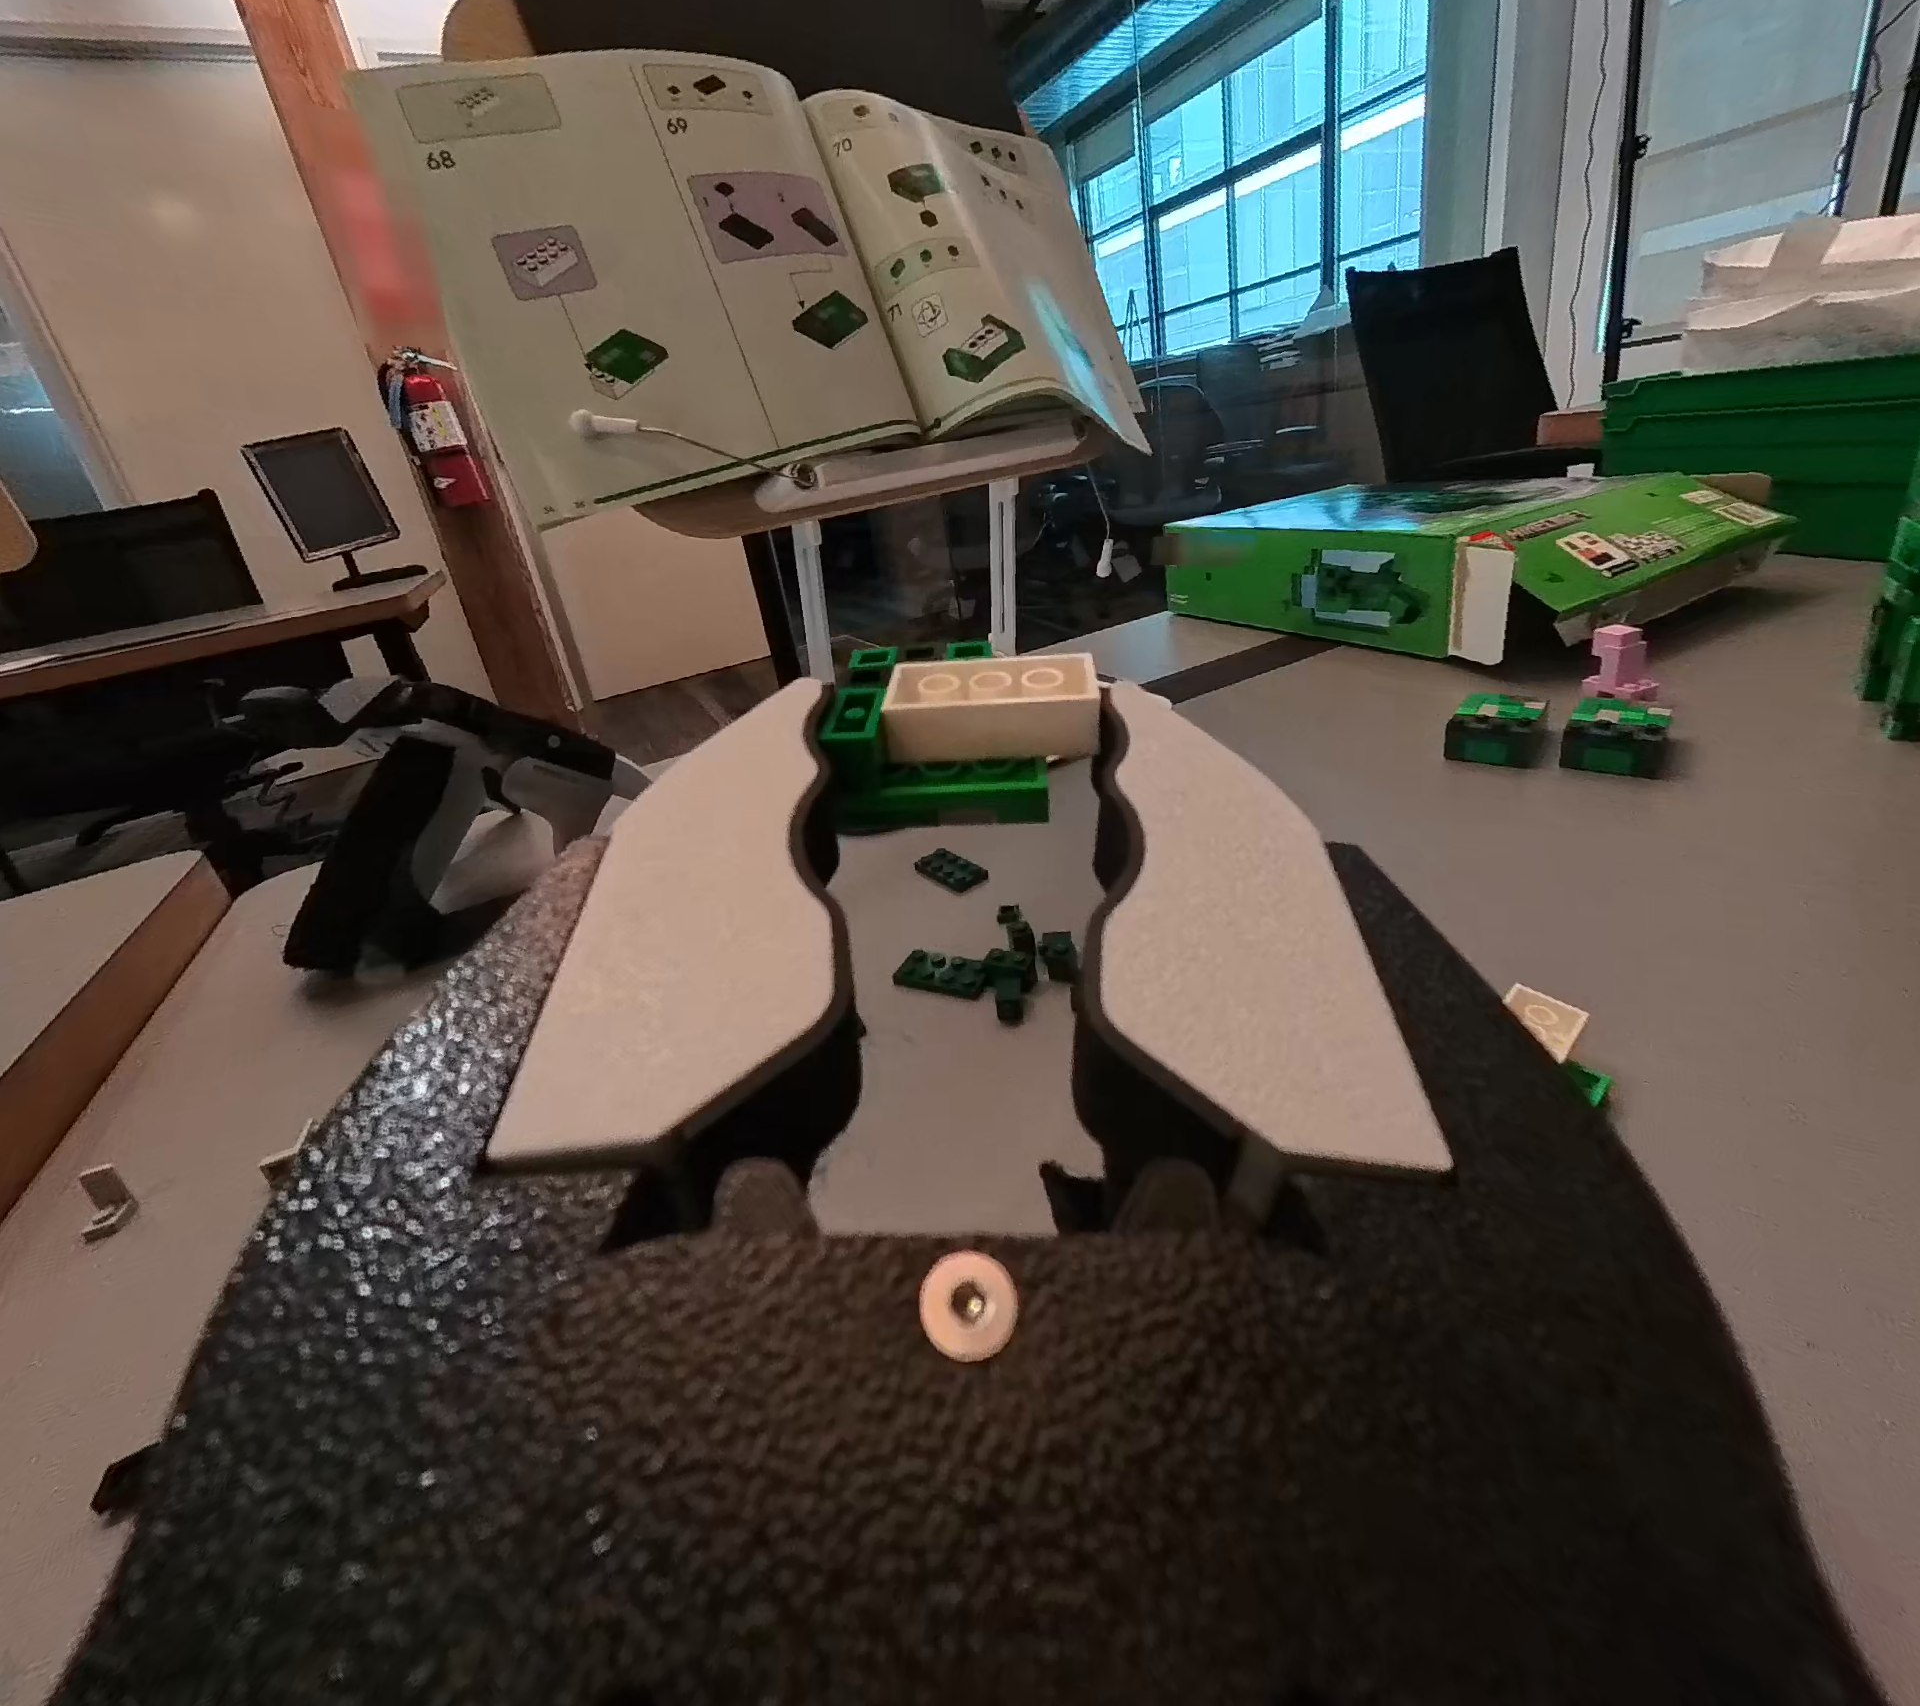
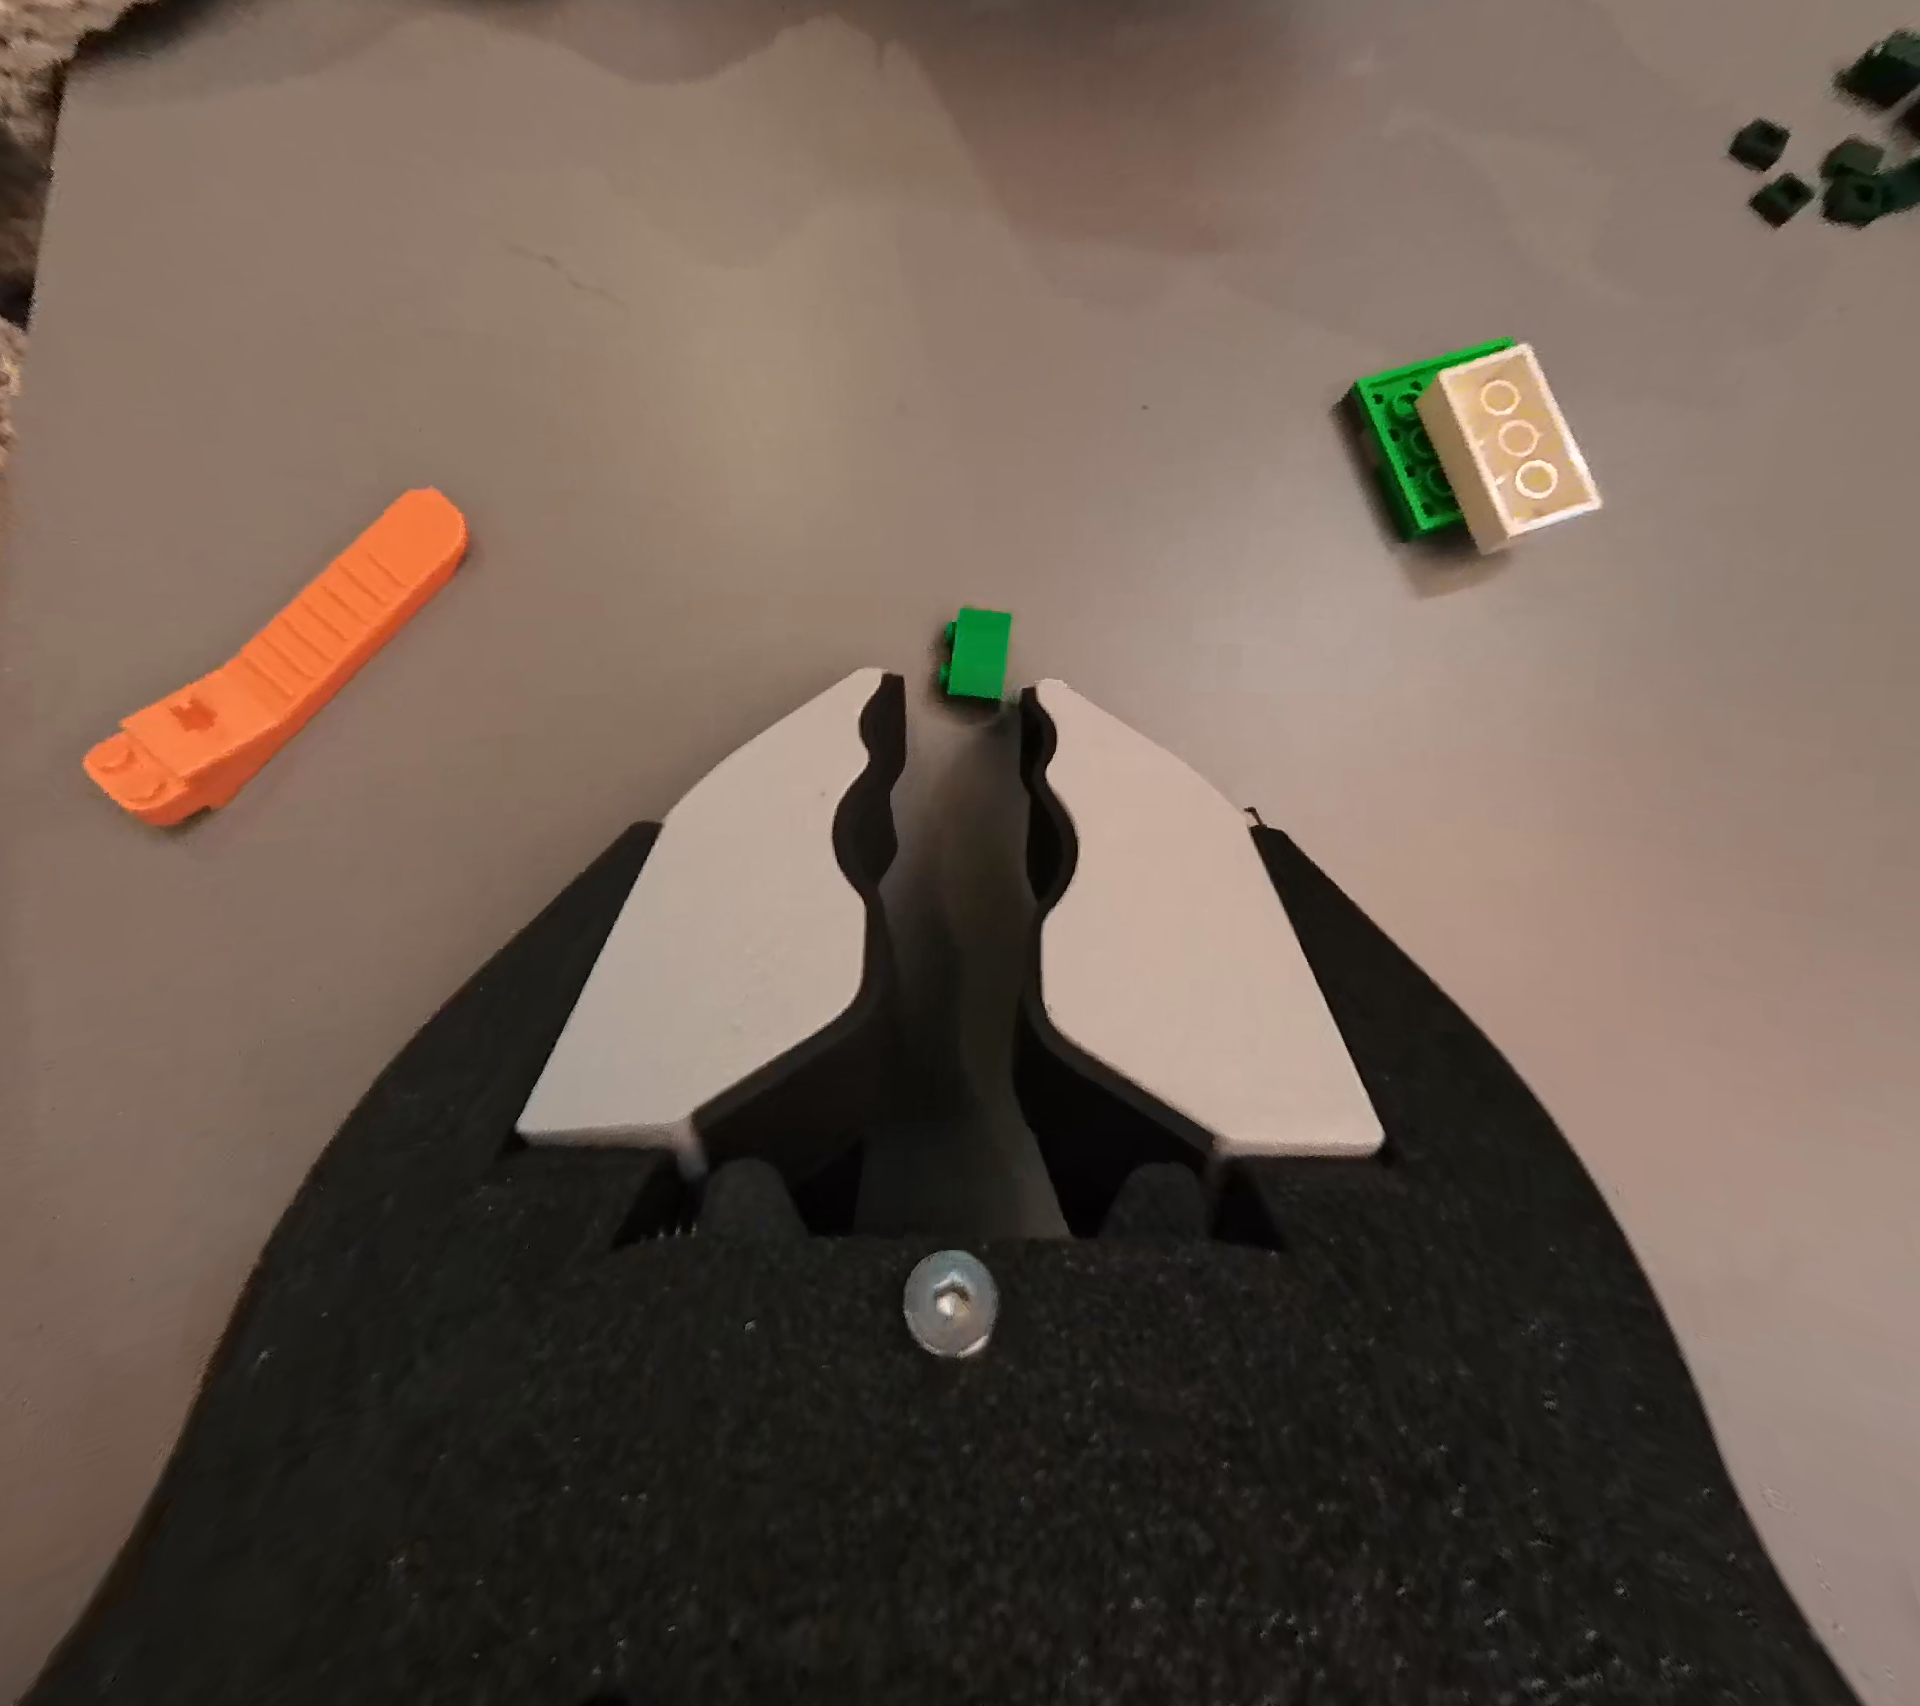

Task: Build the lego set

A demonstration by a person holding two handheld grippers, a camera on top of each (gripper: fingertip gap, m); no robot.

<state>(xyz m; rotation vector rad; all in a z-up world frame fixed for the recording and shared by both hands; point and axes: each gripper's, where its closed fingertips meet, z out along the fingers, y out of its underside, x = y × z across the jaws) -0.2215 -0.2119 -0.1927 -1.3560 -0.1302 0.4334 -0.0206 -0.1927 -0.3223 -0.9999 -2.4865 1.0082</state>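
A: Status of the right gripper (image 2: 961,692)?

B: Fingers released, nothing between them. A small green brick (image 2: 978,655) lies on the grey table (image 2: 727,306) just beyond the tips, slightly right of the centre line, studs facing left.

A: And the left gripper (image 1: 961,726)?

B: Its fingers frame the green-and-white assembly (image 1: 961,737) — a white brick (image 1: 992,706) seated on green plates. Whether the pads grip it or only flank it, I cannot tell. In the right wrist view the same assembly (image 2: 1475,446) sits on the table, far right of the small brick.

A: Procedure for the pick?

B: Judged from this position — shift the right gripper slightly right until the brick is centred in the gap, then advance so the tips pass both smooth side faces. Close on those faces, not on the studs, so it stays square for seating. Descend low; the piece is short and may skid away if pinched high.

A: Hazards?

B: The orange brick separator (image 2: 281,659) lies well left, clear of the approach. Loose dark green pieces (image 1: 987,960) lie near the left gripper; avoid sweeping them.
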